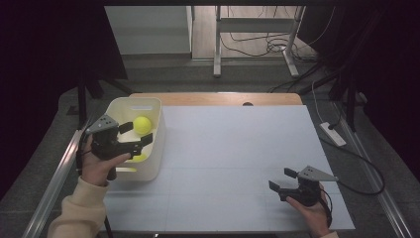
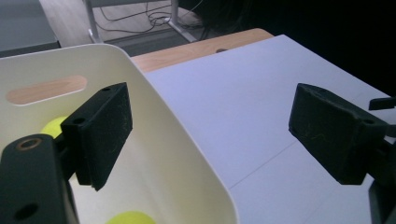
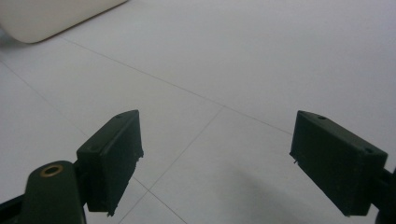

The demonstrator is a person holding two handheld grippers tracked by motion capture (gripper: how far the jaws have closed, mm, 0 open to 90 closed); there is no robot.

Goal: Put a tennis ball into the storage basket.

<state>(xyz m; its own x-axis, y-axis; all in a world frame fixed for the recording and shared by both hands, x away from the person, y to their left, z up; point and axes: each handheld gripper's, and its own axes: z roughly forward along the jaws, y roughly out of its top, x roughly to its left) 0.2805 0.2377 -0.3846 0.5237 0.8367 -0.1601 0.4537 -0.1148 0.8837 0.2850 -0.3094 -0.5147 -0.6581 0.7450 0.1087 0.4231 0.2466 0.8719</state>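
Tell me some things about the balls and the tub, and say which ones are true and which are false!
1. The yellow balls lie inside the white tub. True.
2. The left gripper squeezes a ball. False: nothing sits between its fingers, which straddle the tub's side wall, one inside and one outside.
3. The right gripper is open over the bare white table. True.
4. The tub stands in the middle of the table. False: it stands at the left edge.
5. The tub has a handle slot in its wall. True.
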